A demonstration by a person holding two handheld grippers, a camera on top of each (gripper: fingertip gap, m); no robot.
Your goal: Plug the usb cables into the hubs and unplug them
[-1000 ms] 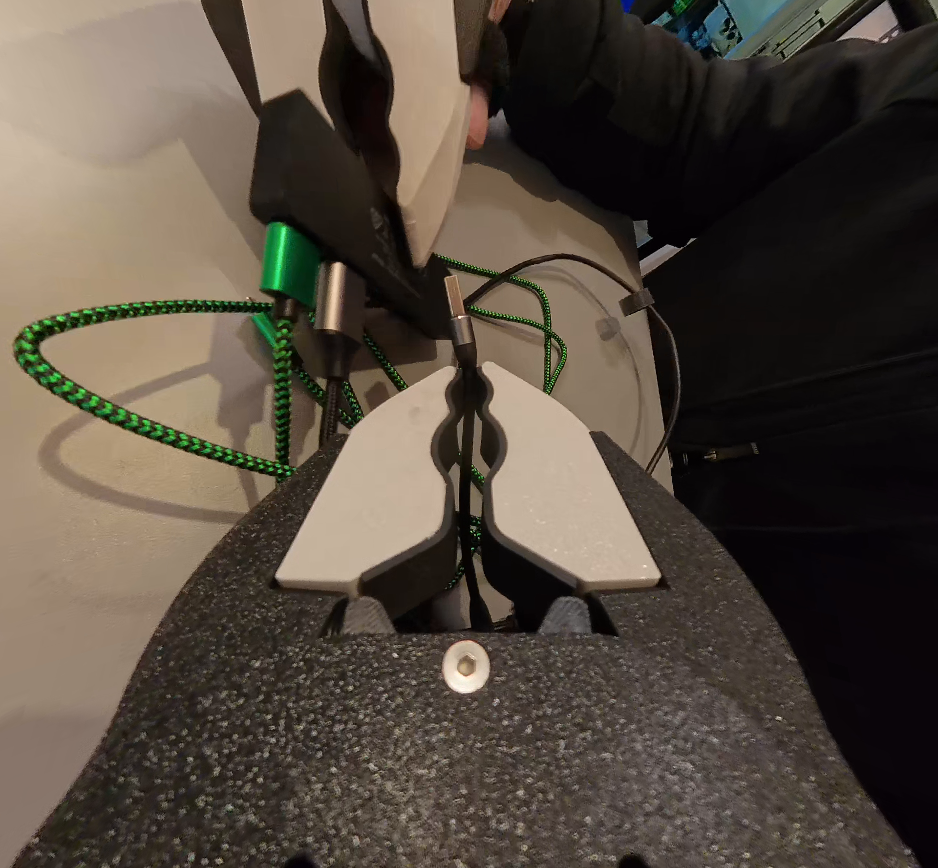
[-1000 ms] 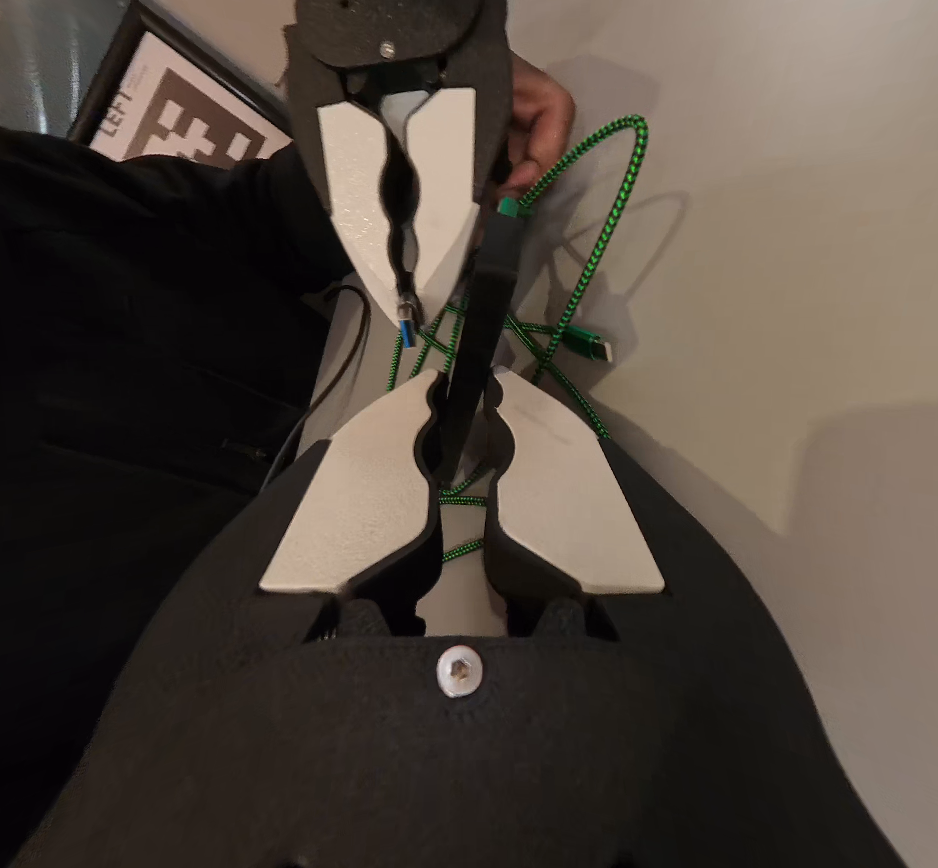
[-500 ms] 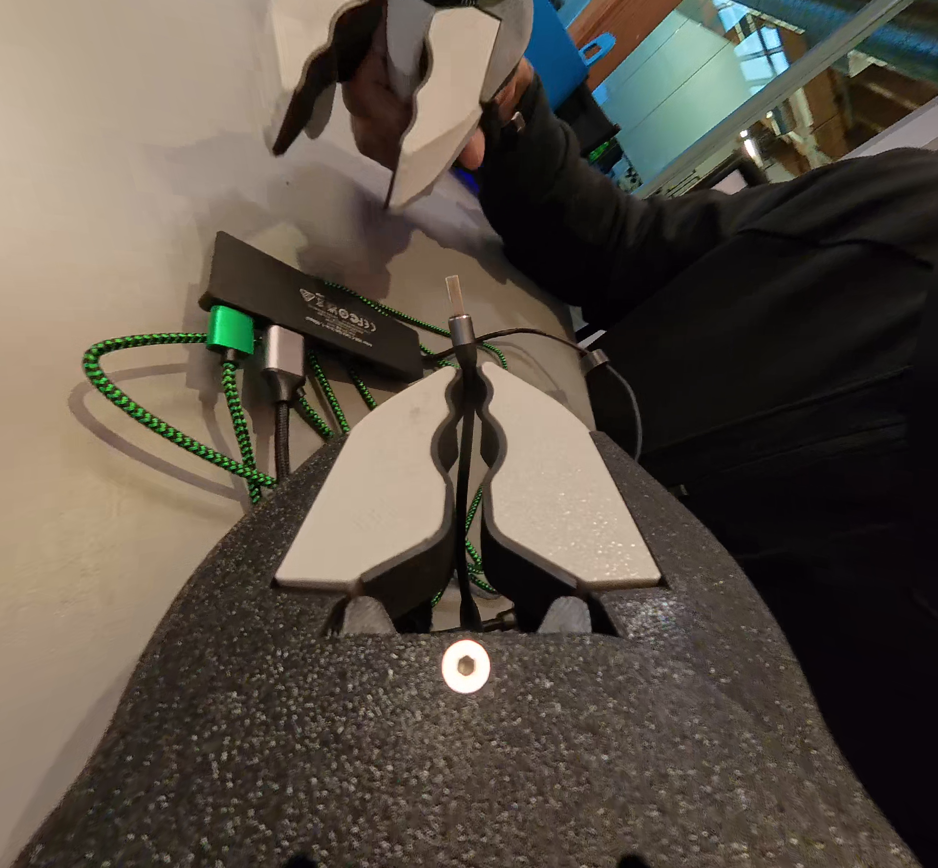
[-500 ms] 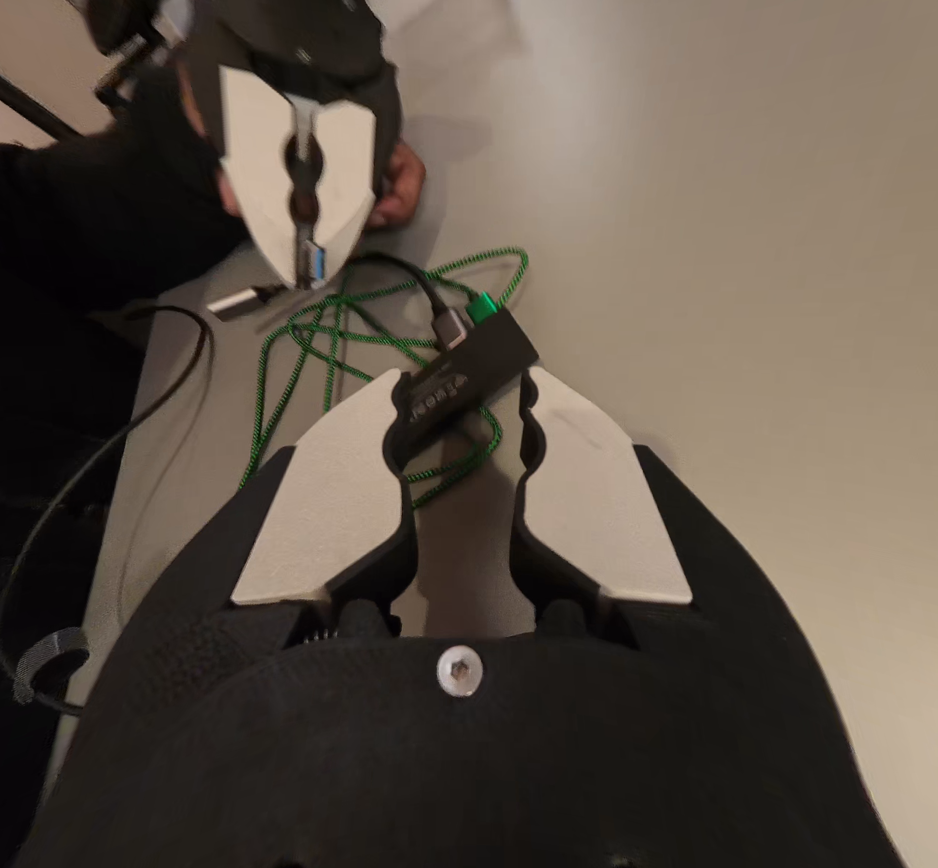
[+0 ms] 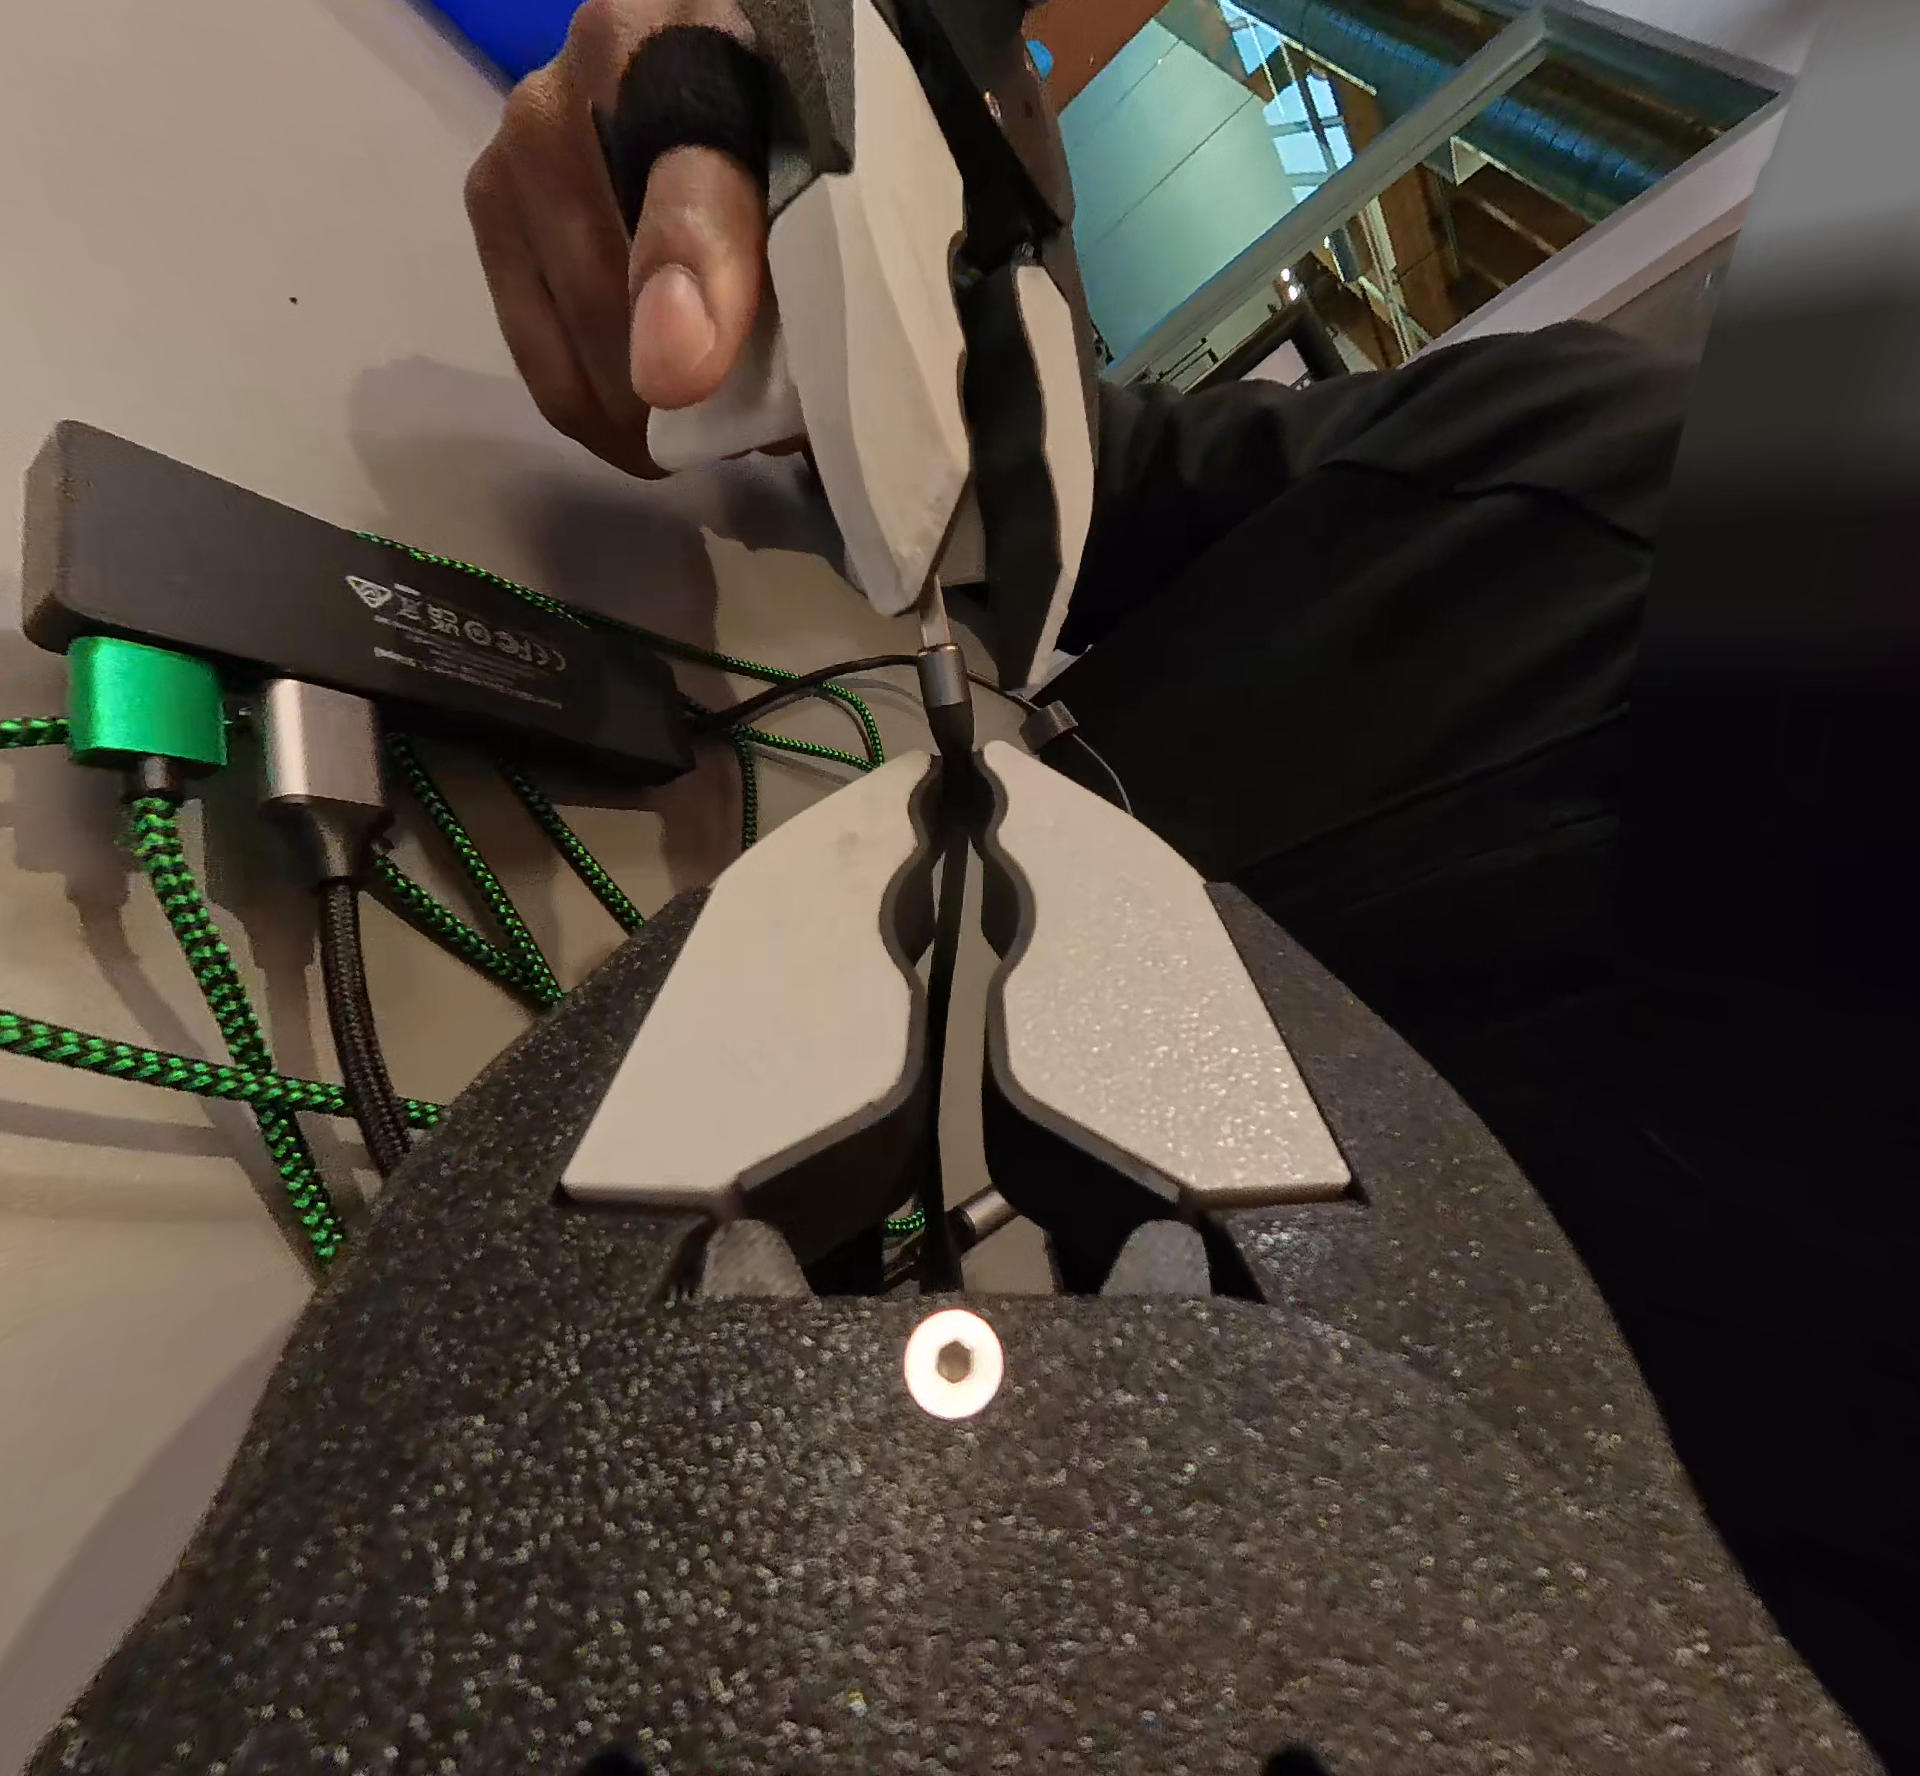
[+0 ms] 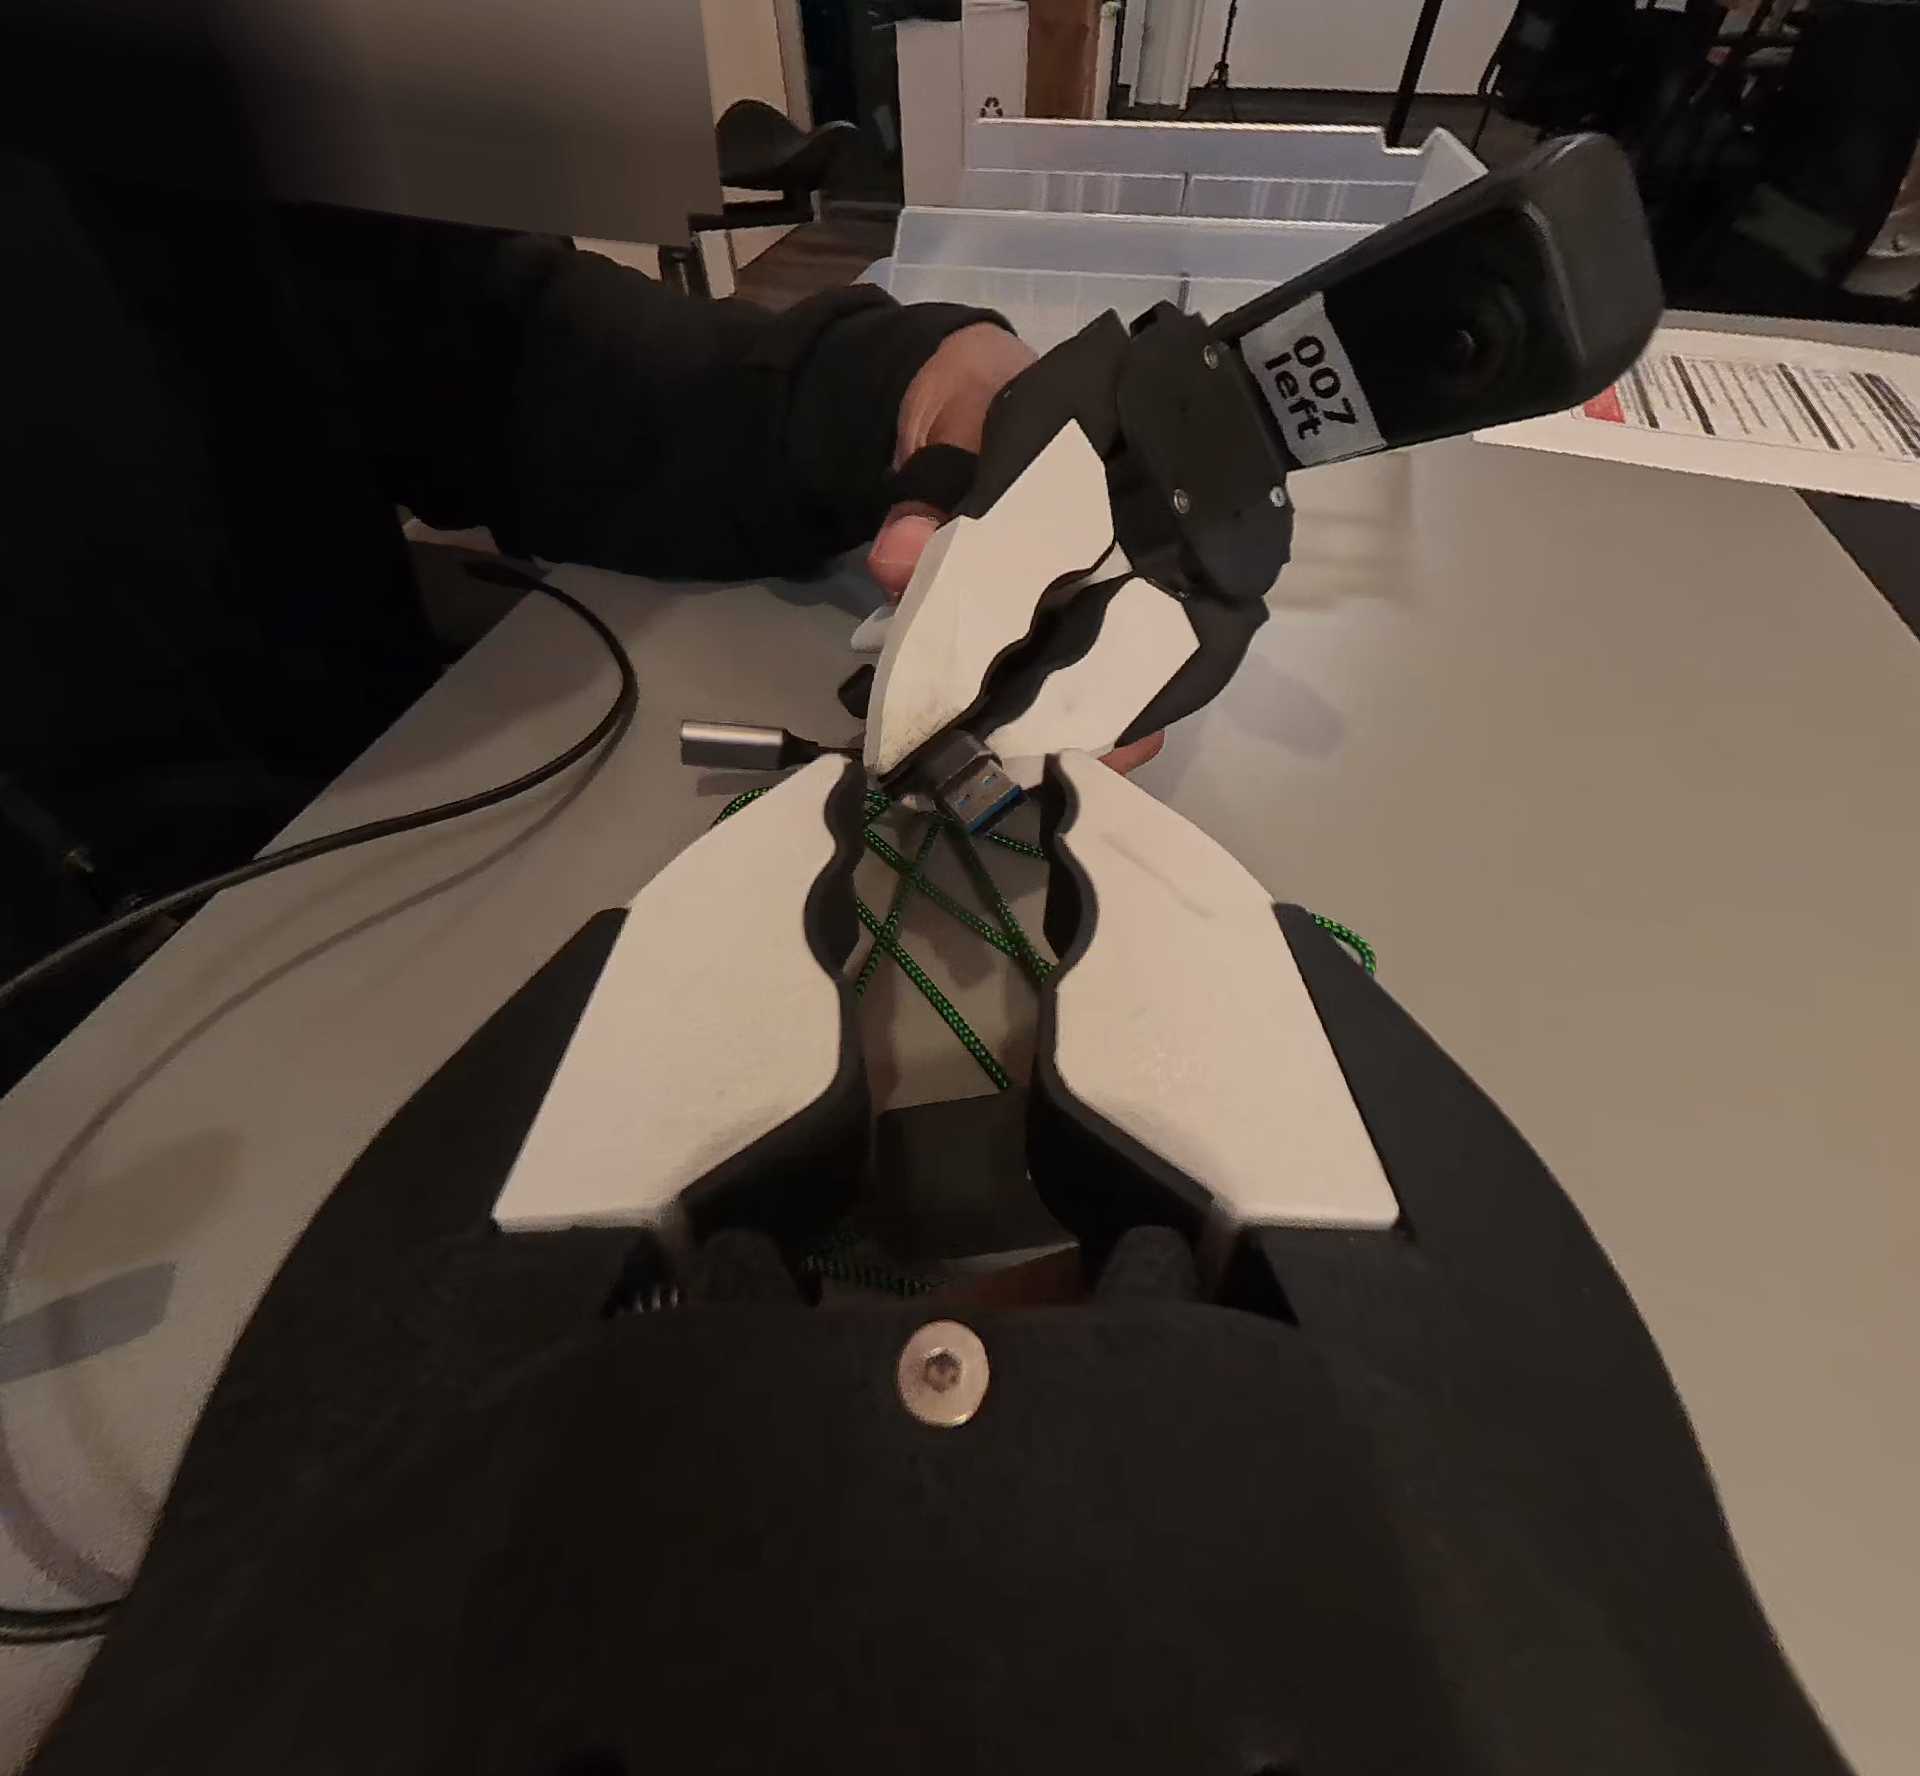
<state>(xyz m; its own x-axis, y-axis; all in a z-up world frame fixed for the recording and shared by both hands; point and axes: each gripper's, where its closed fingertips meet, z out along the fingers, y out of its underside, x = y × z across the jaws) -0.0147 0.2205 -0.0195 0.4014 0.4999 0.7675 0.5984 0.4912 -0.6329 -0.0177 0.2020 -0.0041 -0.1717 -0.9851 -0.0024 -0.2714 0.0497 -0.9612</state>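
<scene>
Hub (image 5: 343, 614), released by the right claw (image 6: 951, 776) a moment ago, lies on the counter (image 5: 208, 272); spread right claw now approaches plug (image 5: 943, 677) clenched in left claw (image 5: 961, 765), suggesting a handover.

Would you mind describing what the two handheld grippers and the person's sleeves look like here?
Both grippers have speckled black bodies, each with a silver hex screw and two pale grey fingers with wavy black inner pads. The left gripper carries a black camera and a grey sticker, seen in the right wrist view; the right gripper bears a similar sticker. The person wears black sleeves and a black finger loop.
</scene>
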